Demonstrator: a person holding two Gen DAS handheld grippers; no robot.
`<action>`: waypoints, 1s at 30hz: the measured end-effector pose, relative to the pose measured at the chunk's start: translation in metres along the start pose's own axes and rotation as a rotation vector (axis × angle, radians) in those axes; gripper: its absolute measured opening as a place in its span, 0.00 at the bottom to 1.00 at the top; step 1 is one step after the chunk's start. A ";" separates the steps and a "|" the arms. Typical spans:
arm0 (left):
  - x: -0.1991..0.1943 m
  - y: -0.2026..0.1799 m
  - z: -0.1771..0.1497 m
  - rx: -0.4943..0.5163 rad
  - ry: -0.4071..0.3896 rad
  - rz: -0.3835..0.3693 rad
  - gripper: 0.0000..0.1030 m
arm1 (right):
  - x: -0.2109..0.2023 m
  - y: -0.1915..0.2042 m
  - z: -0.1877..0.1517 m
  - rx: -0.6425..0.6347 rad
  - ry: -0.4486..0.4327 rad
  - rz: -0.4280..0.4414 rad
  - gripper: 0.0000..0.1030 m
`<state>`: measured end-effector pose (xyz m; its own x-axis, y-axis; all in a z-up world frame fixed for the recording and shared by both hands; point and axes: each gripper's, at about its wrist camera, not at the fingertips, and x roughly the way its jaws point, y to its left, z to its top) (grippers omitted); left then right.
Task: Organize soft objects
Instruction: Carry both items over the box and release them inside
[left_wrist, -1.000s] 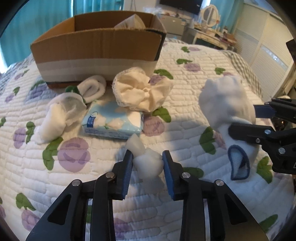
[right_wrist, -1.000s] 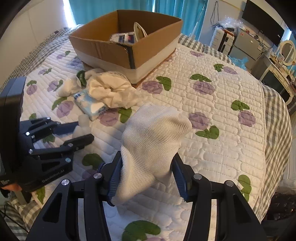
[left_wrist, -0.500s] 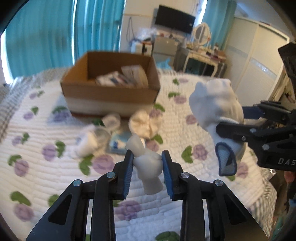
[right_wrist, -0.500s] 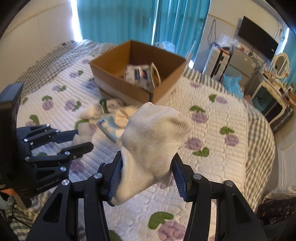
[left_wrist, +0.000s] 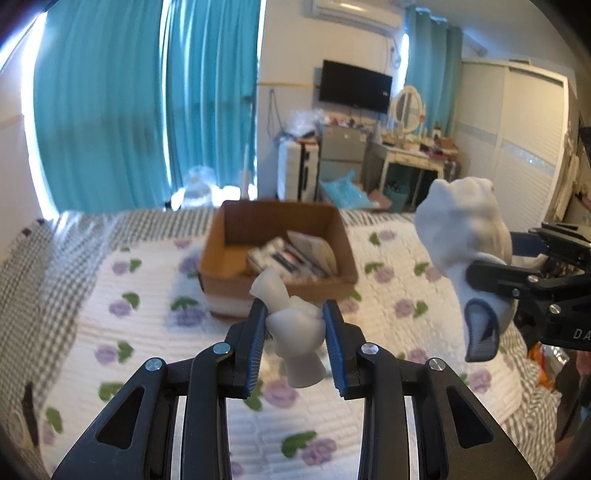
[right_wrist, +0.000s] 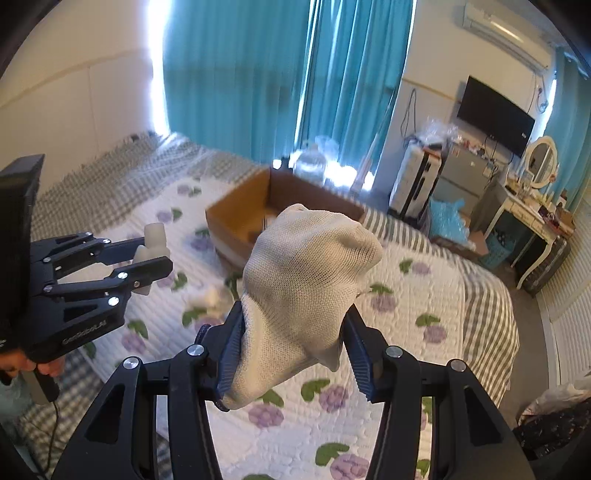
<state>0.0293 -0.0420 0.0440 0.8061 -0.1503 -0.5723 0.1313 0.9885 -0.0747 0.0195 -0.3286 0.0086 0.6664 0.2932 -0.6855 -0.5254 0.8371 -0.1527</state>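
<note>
my left tool (left_wrist: 293, 325) is clenched on a small white bundle (left_wrist: 295, 332), my right tool (right_wrist: 291, 354) on a sock (right_wrist: 306, 280); both are lifted so they clear the bed, box (left_wrist: 277, 251) at 12 o'clock.

Left wrist view: looks forward along its fingers, raised above the quilted bed (left_wrist: 147, 332), facing the cardboard box (left_wrist: 277, 254) and the curtains (left_wrist: 147, 110); right wrist view: beside it, aimed leftward across the same bed; shared: box (right_wrist: 258, 206), curtains, television (right_wrist: 495, 114), each other's gripper.
</note>
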 end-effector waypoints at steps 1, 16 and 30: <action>0.000 0.002 0.005 0.005 -0.013 0.004 0.29 | -0.003 0.000 0.004 0.002 -0.013 -0.001 0.50; 0.086 0.017 0.072 0.118 -0.054 -0.013 0.30 | 0.038 -0.037 0.084 0.086 -0.146 -0.012 0.50; 0.196 0.032 0.067 0.139 0.043 0.005 0.40 | 0.182 -0.081 0.117 0.096 -0.041 -0.038 0.50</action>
<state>0.2306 -0.0410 -0.0157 0.7822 -0.1415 -0.6067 0.2080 0.9773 0.0403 0.2450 -0.2887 -0.0201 0.7073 0.2772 -0.6503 -0.4475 0.8877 -0.1083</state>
